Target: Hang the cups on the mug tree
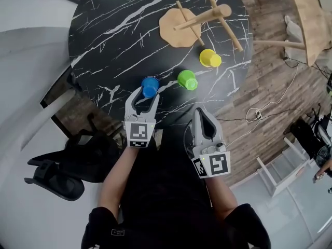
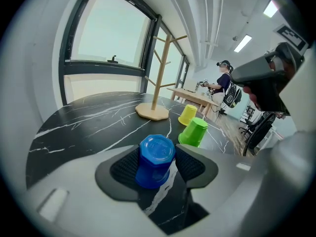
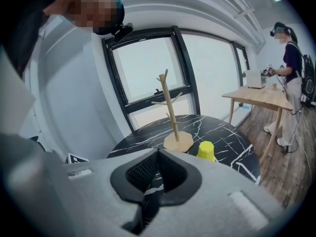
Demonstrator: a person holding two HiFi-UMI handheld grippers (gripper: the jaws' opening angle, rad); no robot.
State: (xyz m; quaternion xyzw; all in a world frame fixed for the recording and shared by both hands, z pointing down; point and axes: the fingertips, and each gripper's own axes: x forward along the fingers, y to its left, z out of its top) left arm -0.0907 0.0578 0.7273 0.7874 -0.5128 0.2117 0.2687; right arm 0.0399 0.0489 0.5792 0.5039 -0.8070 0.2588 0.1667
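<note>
An upside-down blue cup (image 1: 150,86) (image 2: 156,161) stands near the front edge of the black marble table (image 1: 114,35). My left gripper (image 1: 147,93) (image 2: 158,154) is open around it, one jaw on each side, the pads close to its walls. A green cup (image 1: 187,80) (image 2: 193,131) and a yellow cup (image 1: 210,58) (image 2: 187,114) (image 3: 206,150) stand upside down to the right. The wooden mug tree (image 1: 179,27) (image 2: 155,83) (image 3: 170,107) stands upright behind them with bare pegs. My right gripper (image 1: 200,119) (image 3: 157,154) is shut and empty, off the table's near edge.
A black office chair (image 1: 57,175) sits at the lower left. A wooden table (image 1: 311,14) (image 3: 261,95) stands at the right with a person (image 3: 291,58) beside it. A white frame (image 1: 280,170) and a cable (image 1: 254,114) lie on the wooden floor.
</note>
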